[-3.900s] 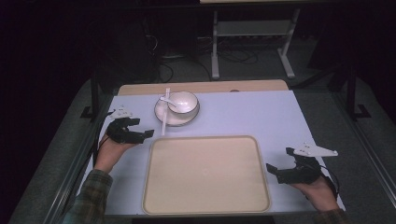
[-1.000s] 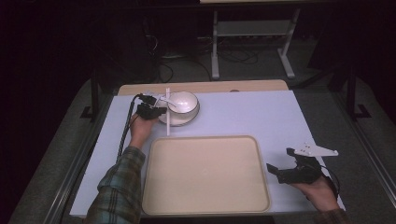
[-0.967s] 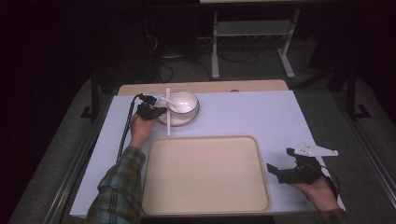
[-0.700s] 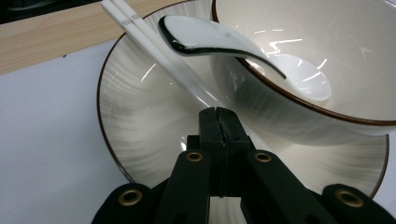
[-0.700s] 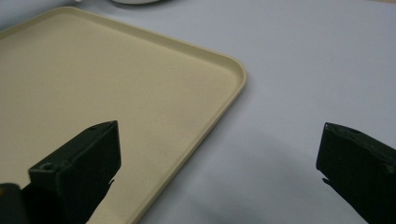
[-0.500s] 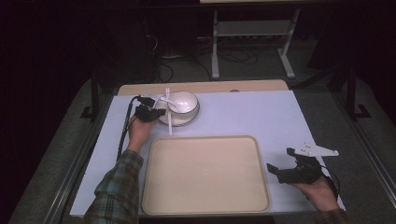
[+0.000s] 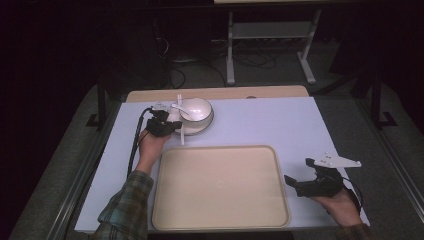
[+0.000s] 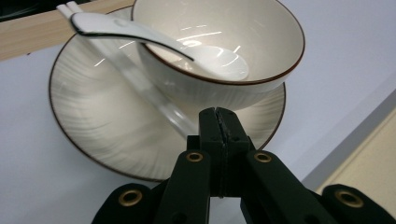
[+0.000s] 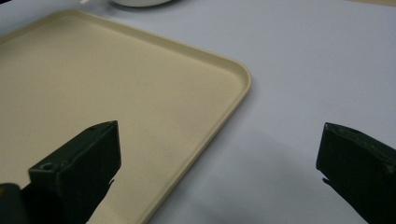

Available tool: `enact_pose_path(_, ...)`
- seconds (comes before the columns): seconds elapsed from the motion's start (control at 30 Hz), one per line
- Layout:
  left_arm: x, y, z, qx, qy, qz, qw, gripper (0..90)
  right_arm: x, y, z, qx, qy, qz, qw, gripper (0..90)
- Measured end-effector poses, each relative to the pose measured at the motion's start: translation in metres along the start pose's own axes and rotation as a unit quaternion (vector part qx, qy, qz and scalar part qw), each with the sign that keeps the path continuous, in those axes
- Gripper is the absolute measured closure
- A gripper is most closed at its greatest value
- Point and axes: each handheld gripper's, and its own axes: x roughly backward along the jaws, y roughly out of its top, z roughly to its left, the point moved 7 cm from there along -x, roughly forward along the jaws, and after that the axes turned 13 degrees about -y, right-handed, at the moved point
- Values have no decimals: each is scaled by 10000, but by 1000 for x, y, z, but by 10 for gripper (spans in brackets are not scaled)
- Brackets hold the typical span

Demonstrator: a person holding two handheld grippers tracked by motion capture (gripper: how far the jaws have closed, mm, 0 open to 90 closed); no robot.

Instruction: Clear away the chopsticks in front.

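Left gripper jaws closed tight at the near rim of the plate. Glazed ceramic: likely slippery, fragile, bowl adds weight. Grip rim. Right gripper wide.

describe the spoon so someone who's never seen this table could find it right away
Start at the beige tray in the middle of the table; just beyond its far left corner a plate carries a white bowl. The spoon lies across that bowl's rim, its scoop inside and its handle sticking out over the plate. It is white with a thin dark edge, unlike the straight pale chopsticks beside it.
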Motion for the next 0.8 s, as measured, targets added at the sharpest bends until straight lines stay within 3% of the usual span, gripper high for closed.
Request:
enact_pose_path(0.37,-20,-4,-3,-8,-31,202,9998,895,0,0,0,13,1,1,10000,0)
enact_pose_path(0.8,-14,-7,7,-30,177,354,9992,895,1,-1,-1,-16,-12,-2,10000,0)
